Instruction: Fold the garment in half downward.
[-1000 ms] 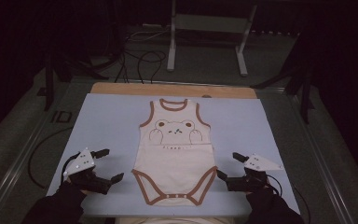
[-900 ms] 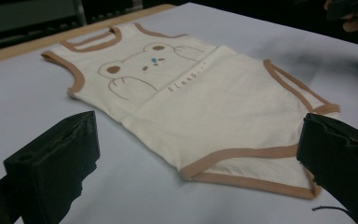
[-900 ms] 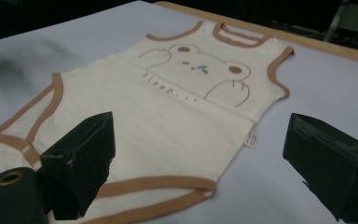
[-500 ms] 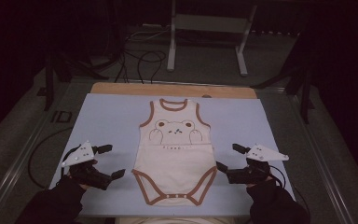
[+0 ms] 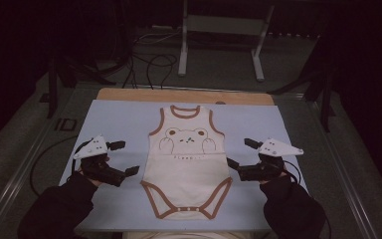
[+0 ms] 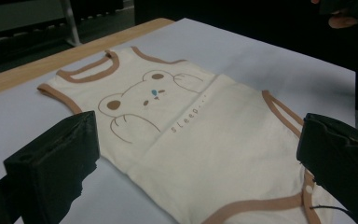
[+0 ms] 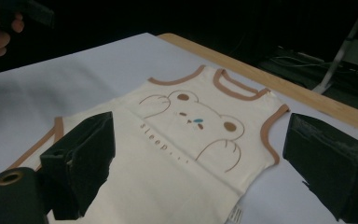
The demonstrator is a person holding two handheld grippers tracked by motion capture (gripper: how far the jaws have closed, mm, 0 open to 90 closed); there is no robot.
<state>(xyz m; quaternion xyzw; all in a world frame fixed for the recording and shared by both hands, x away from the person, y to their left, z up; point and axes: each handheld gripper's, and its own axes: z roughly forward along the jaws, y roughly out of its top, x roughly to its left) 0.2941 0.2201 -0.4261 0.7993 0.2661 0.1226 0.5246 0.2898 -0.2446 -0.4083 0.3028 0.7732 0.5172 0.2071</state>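
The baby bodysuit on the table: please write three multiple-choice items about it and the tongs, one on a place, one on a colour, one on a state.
1. Where does the bodysuit lie?
A. between the two tongs
B. left of both tongs
C. on the floor

2. What colour is its trim?
A. green
B. brown
C. red

3. How do the left tongs and right tongs stand?
A. both shut on the cloth
B. one open, one shut
C. both open, holding nothing

Answers: 1 A, the high view shows it flat on the blue mat with tongs at each side. 2 B, brown bands edge the neck, arms and legs. 3 C, each gripper view shows its jaws wide apart.
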